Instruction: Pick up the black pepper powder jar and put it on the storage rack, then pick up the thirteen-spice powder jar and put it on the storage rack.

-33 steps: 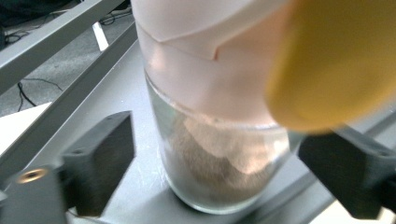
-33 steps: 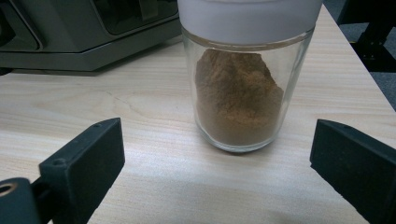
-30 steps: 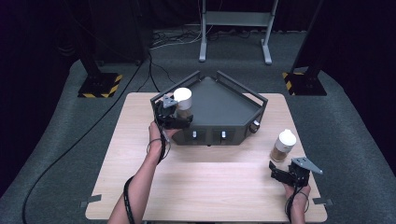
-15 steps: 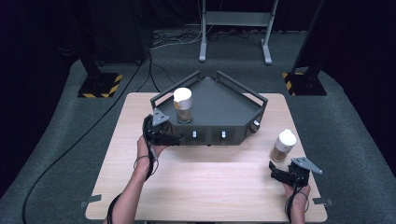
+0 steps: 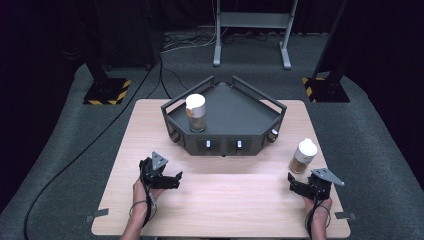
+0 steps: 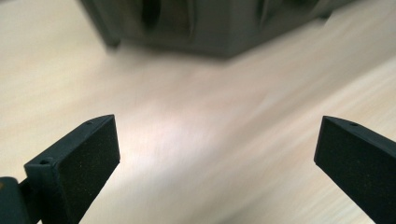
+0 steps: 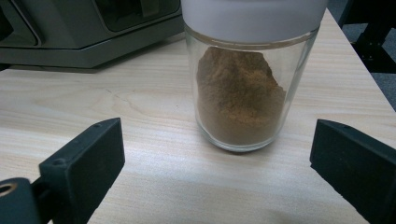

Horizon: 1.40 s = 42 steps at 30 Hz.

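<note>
Wooden desk (image 5: 225, 200) seen from above, with a dark angular tray (image 5: 235, 117) near its far edge. On the tray's left side, upright: a white-capped jar (image 5: 195, 112) of brown powder. Near the desk's right edge, upright on the wood: a second jar (image 5: 303, 156) with a white lid and brown powder. Just before it, right gripper (image 7: 219, 158), jaws spread wide, the jar beyond them and untouched. Toward the desk's front-left, left gripper (image 6: 219, 154), jaws released, over bare wood; blurred, probably the tray's front ahead.
</note>
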Motion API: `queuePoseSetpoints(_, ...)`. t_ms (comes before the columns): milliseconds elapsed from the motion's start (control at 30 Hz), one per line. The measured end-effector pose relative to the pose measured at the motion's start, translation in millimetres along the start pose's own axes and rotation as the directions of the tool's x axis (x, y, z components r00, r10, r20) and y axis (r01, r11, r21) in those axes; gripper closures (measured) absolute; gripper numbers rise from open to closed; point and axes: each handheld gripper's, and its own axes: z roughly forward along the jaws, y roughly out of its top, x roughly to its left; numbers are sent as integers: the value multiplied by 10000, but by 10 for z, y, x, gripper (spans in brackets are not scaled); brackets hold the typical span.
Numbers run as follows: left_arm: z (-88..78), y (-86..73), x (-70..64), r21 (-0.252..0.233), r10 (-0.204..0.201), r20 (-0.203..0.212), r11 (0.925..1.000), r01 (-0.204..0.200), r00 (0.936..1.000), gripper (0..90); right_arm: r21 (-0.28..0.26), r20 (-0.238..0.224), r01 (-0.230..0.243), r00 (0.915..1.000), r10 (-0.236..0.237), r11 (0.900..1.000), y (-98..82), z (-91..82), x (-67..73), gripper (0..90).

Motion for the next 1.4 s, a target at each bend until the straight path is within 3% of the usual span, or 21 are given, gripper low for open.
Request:
queuePoseSetpoints(167, 112, -124, 12, 800, -283, -307, 9963, 307, 9991, 1, 11, 35, -18, 10000, 18, 10000, 2, 1, 4, 23)
queuePoseSetpoints(267, 120, -216, 59, 639, -728, -212, 9952, 740, 9971, 3, 42, 56, -12, 10000, 12, 10000, 7, 4, 9, 23)
queuePoseSetpoints(500, 142, -227, 154, 680, -1110, 81, 9916, 1102, 9938, 4, 34, 87, -16, 10000, 15, 10000, 5, 3, 15, 22)
queuePoseSetpoints(1400, 144, -233, 193, 657, -977, 178, 9932, 964, 9951, 4, 276, 304, 127, 9994, -136, 9995, 49, 31, 65, 0)
